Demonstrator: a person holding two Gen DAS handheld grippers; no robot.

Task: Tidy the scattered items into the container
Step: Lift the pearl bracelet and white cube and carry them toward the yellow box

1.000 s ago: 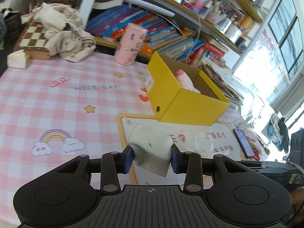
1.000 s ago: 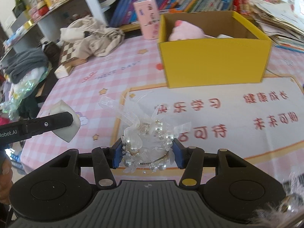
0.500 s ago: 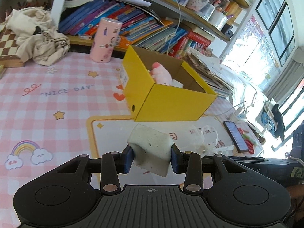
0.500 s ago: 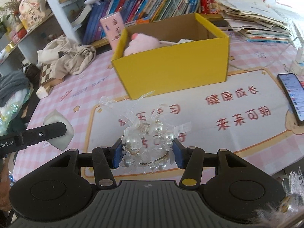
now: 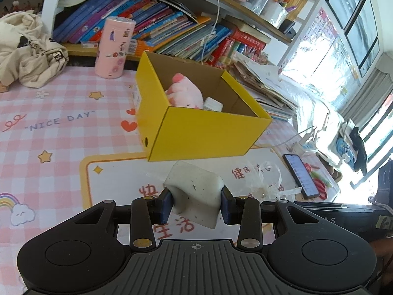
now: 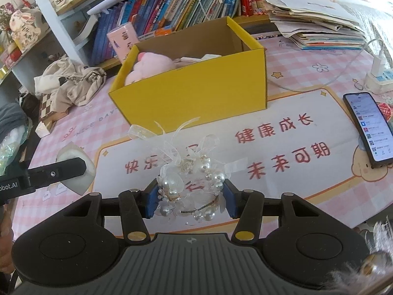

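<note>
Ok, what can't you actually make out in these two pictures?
- Floor of the open yellow cardboard box: hidden in both wrist views by its walls and the pink plush toy.
- White item beside the toy: mostly hidden by the near box wall, kind unclear.
- Underside of the white squashed foam block in the left tongs: faces away.
- Black smartphone screen: text too small in the right wrist view.

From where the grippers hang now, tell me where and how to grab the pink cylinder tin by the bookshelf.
Grip the pink cylinder tin across its mid-body, coming from the front, the table side. It stands upright with straight round walls, and books sit close behind it. The yellow box crowds one side, so set the fingers either side of the tin.
</note>
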